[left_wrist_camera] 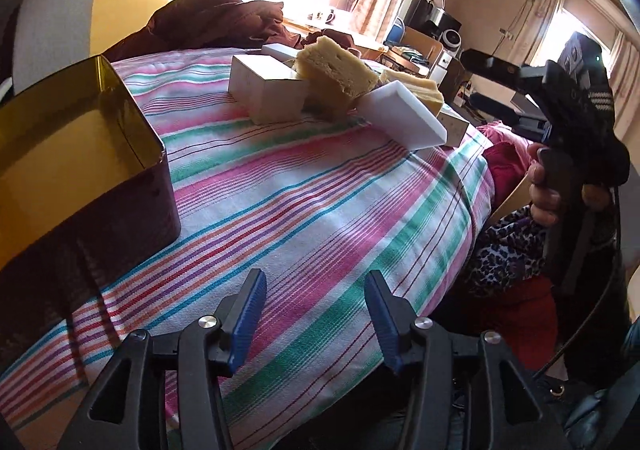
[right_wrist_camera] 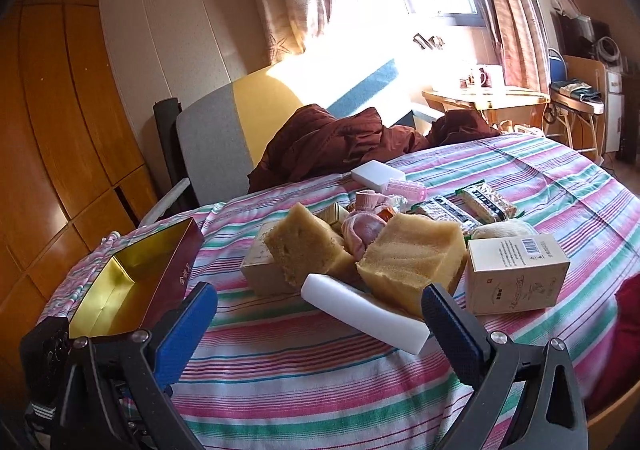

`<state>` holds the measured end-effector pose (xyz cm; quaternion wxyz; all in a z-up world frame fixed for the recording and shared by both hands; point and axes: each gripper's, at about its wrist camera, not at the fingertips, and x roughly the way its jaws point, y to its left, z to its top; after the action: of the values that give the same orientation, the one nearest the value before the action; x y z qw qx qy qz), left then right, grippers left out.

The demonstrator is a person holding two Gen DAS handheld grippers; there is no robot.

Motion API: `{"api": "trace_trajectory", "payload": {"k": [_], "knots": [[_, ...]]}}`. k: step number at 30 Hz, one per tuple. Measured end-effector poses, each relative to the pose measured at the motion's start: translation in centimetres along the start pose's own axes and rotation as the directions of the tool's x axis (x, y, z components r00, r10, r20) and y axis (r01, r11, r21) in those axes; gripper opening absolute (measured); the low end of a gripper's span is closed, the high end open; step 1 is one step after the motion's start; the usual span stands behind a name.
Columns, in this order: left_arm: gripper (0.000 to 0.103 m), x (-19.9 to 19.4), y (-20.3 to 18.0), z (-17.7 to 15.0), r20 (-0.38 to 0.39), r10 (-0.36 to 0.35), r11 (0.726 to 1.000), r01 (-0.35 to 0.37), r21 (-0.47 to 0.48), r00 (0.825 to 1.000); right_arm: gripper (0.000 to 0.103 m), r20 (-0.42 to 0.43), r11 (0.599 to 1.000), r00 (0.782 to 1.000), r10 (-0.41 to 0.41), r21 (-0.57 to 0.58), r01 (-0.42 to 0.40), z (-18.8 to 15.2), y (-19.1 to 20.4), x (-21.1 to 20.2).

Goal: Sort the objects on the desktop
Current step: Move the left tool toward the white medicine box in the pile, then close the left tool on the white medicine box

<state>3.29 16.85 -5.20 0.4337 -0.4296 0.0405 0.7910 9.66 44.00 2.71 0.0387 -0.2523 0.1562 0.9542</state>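
A pile of objects lies on the striped tablecloth (right_wrist_camera: 300, 362): two yellow sponges (right_wrist_camera: 412, 254) (right_wrist_camera: 304, 246), a white foam block (right_wrist_camera: 364, 310) leaning at the front, cardboard boxes (right_wrist_camera: 516, 274), pink socks (right_wrist_camera: 364, 230), snack packets (right_wrist_camera: 486, 204) and a second white block (right_wrist_camera: 376, 172). An open dark-red tin with a gold inside (right_wrist_camera: 132, 286) (left_wrist_camera: 76, 154) stands to the left. My right gripper (right_wrist_camera: 320, 322) is open just short of the white foam block. My left gripper (left_wrist_camera: 316, 310) is open above bare cloth, the pile (left_wrist_camera: 336, 74) far ahead.
A maroon coat (right_wrist_camera: 344, 138) lies over a grey-and-yellow chair (right_wrist_camera: 224, 126) behind the table. A wooden side table with mugs (right_wrist_camera: 486, 96) stands by the window. In the left wrist view a hand (left_wrist_camera: 544, 190) holds the other gripper's handle past the table's right edge.
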Motion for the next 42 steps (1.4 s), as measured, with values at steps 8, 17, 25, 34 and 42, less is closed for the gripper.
{"api": "trace_trajectory", "payload": {"k": [8, 17, 25, 34, 42], "knots": [[0.055, 0.3, -0.5, 0.5, -0.016, 0.023, 1.000, -0.023, -0.015, 1.000, 0.103, -0.022, 1.000, 0.999, -0.023, 0.018, 0.024, -0.8, -0.7, 1.0], [0.056, 1.1, -2.1, 5.5, -0.017, 0.086, 0.996, -0.086, -0.016, 0.996, 0.103, 0.009, 0.999, 1.000, -0.029, 0.031, 0.029, -0.8, -1.5, 0.5], [0.056, 4.5, -1.6, 11.9, -0.052, 0.198, 0.980, -0.200, -0.026, 0.979, 0.103, 0.029, 0.996, 0.999, -0.022, 0.086, 0.020, -0.7, -3.5, 0.2], [0.057, 8.4, -1.9, 15.5, -0.093, 0.287, 0.958, -0.284, 0.044, 0.953, 0.103, 0.036, 0.990, 0.999, -0.020, 0.144, 0.014, -0.8, -5.6, 0.5], [0.058, 10.3, -2.5, 16.9, -0.069, 0.323, 0.945, -0.319, 0.069, 0.944, 0.103, 0.034, 0.986, 0.999, -0.024, 0.167, 0.018, -1.1, -6.6, 0.8]]}}
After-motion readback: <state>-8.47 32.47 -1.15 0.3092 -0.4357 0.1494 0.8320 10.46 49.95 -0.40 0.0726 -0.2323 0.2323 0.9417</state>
